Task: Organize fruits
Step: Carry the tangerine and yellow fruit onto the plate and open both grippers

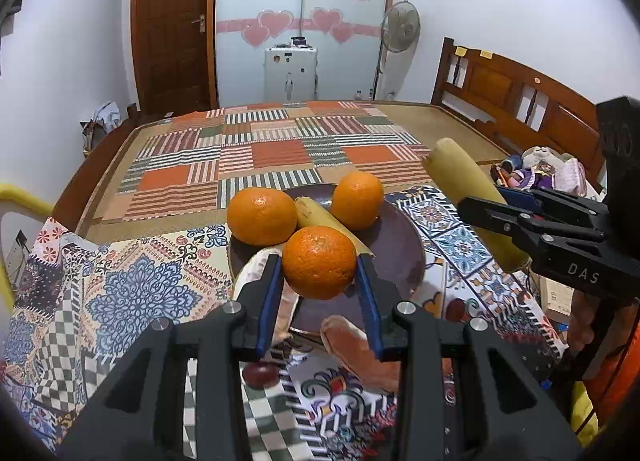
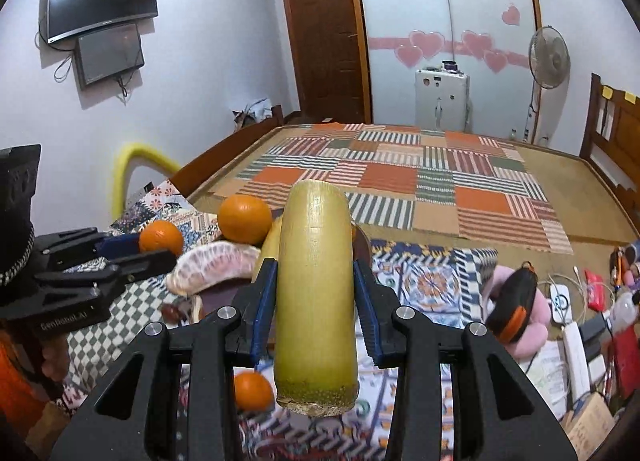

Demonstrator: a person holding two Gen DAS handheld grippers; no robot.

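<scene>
My left gripper (image 1: 319,261) is shut on an orange (image 1: 319,263), held just above the near side of a dark purple plate (image 1: 400,249). On that plate lie two more oranges (image 1: 262,216) (image 1: 357,200) and a yellow-green stalk piece (image 1: 316,219). My right gripper (image 2: 314,265) is shut on a thick yellow-green stalk piece (image 2: 316,293), which points away and hides most of the plate. In the left wrist view the right gripper (image 1: 480,199) hangs to the right of the plate. In the right wrist view the left gripper (image 2: 152,247) with its orange (image 2: 161,237) shows at left.
Peeled pomelo segments (image 1: 256,265) (image 1: 360,349) and a red date (image 1: 261,375) lie by the plate's near rim on a patterned cloth (image 1: 132,293). Another orange (image 2: 252,391) lies on the cloth below the right gripper. Clutter (image 2: 568,321) fills the right side, and a patchwork mat (image 1: 272,157) stretches beyond.
</scene>
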